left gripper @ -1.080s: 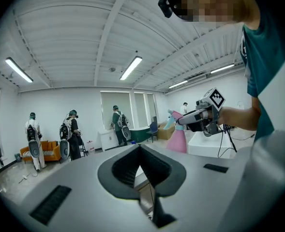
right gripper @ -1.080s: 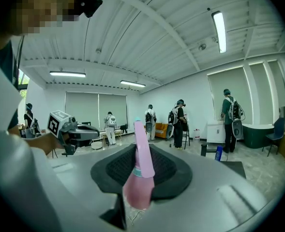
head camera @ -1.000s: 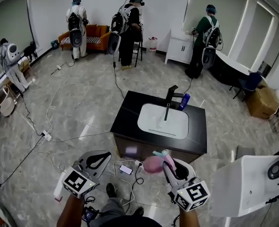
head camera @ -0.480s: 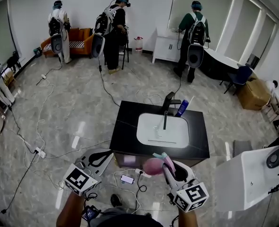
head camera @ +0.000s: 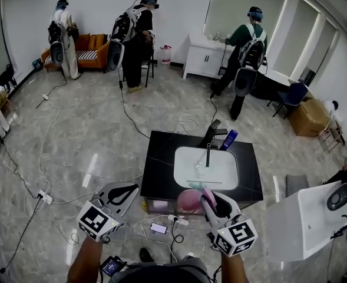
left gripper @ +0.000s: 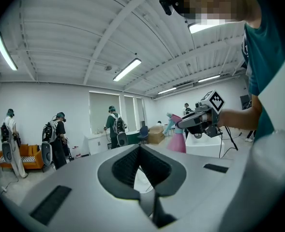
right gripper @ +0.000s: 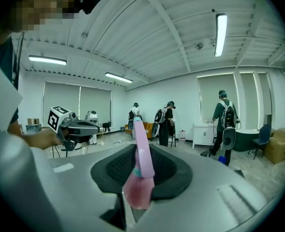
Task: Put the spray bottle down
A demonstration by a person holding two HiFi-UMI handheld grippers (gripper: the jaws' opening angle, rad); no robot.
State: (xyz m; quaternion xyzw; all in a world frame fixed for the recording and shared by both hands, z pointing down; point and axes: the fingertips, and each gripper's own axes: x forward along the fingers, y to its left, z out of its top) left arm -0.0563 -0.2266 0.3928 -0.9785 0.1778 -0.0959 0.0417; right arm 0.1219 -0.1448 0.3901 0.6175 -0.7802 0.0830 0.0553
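Pinching a pink spray bottle (head camera: pixel 189 200) in the right gripper (head camera: pixel 206 197), jaws closed on its slim upper part, with the teal collar and the round pink body hanging below them. Carried at lower centre of the head view, right against the near edge of a black sink counter (head camera: pixel 161 158), not yet set down on anything. At lower left of that frame, the left gripper (head camera: pixel 135 187), about level with the right one and well apart from it, jaw tips drawn together with nothing between them. On the counter, a white basin (head camera: pixel 220 173), a black faucet (head camera: pixel 212 133) at its far edge, and a blue bottle (head camera: pixel 230 139) just beside the faucet. At lower right, a white cabinet (head camera: pixel 297 229). Between the two grippers, down on the grey floor (head camera: pixel 91 134), a phone (head camera: pixel 158 228). Along the top of the frame, three people (head camera: pixel 139 37) with backpacks, all facing away.
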